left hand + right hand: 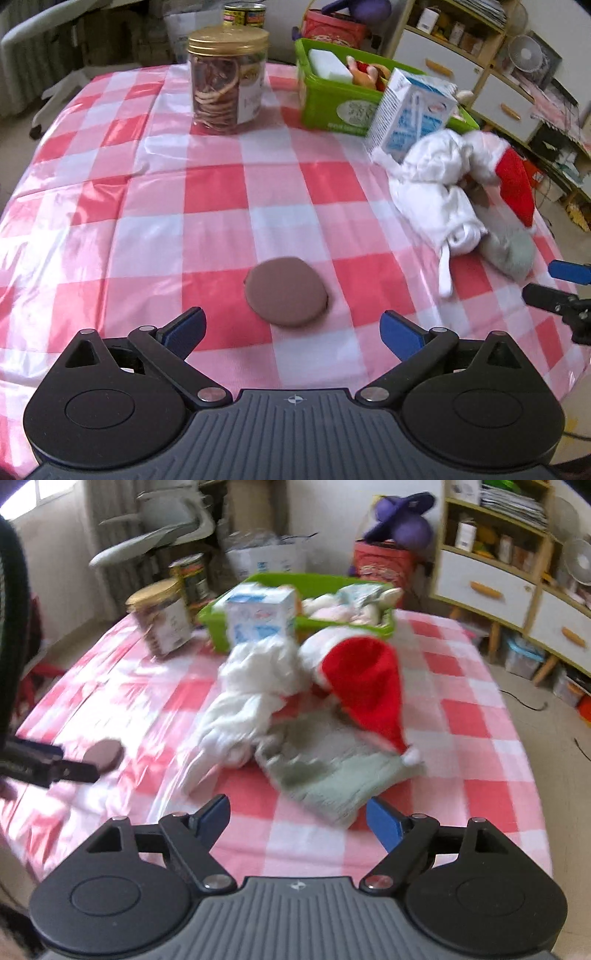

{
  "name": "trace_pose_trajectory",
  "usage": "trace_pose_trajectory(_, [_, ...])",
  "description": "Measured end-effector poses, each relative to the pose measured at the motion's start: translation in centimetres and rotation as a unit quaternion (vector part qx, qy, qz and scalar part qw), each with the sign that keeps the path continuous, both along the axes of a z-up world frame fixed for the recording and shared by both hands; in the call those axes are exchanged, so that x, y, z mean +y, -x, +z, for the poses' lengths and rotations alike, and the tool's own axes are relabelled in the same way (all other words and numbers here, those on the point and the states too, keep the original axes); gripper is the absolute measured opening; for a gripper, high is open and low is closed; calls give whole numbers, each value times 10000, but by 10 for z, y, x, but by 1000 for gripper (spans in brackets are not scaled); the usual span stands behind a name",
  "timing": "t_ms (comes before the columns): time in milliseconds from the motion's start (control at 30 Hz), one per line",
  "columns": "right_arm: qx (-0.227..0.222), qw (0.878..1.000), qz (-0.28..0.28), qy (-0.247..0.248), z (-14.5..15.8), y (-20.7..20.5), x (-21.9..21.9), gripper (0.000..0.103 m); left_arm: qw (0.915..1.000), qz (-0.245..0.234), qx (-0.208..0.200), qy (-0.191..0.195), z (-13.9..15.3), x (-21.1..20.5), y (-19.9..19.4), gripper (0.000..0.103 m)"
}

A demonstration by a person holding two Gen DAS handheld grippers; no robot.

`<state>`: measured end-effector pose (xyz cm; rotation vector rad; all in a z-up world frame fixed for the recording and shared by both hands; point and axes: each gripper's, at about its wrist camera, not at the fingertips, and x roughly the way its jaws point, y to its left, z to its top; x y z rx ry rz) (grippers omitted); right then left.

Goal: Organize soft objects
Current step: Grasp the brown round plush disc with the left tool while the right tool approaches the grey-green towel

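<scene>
Fingers of the left gripper [293, 334] stand wide with nothing between them, over the bench [147, 206] and its red-and-white checked cloth. A flat, round brown pad [286, 291] lies on the cloth just ahead of the blue fingertips, slightly left of the midline between them and not touching either one.

Ahead of the right gripper [297, 819] lies the heap of soft things: a crumpled white cloth [255, 686], a red Santa hat [364, 686] with a white pompom at its tip, and a grey-green towel [328, 771] that partly lies under both. The near corner of the towel reaches almost to the gap between the right fingers, closer to the right fingertip; the picture is blurred, and contact cannot be told. These fingers are apart, with no pad pressing on anything.

Behind the heap stands a blue-and-white milk carton [260, 618], touching the white cloth. Beyond it sits a green basket [295, 581] with soft items and a white block inside. A clear jar [227, 79] with a gold lid stands left of the basket, with a tin can [244, 14] behind it.
</scene>
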<state>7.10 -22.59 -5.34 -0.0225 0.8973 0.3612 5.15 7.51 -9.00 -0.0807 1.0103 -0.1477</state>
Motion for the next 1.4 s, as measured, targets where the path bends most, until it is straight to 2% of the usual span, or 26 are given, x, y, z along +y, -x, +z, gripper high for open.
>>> trace_pose_trajectory(100, [166,9996,148,155,-14,4,5,59,9998,-108,-38,-191,-6,-3,4,96])
trace_pose_trajectory(200, [394,9990,63,215,-28,1,3,59,9990,-94,91,-438,-18,-5,6,97])
trace_pose_trajectory(267, [575,9982,-67,167,-36,-3,-1,62,9980,-201,-108,-595,-22,-7,10,97])
trace_pose_trajectory(300, [497,9986,-112,138,-36,-2,-3,66,9975,-249,-205,-628,-23,-8,12,98])
trace_pose_trajectory(433, [413,9989,-206,103,-39,-6,-5,68,9962,-348,-565,-572,-26,-6,17,98])
trace_pose_trajectory(633, [1,9997,-213,122,-46,-15,-7,70,9943,-414,-846,-490,-28,-6,17,95])
trace_pose_trajectory(1100, [-105,9993,-361,77,-48,-31,-8,69,9939,-427,-950,-356,-20,-6,13,65])
trace_pose_trajectory(1267, [-176,9989,-428,29,-45,-34,-8,68,9941,-451,-942,-299,-18,-7,11,58])
trace_pose_trajectory(1400, [-229,9989,-414,2,-43,-36,-6,58,9939,-451,-951,-314,-18,-8,10,54])
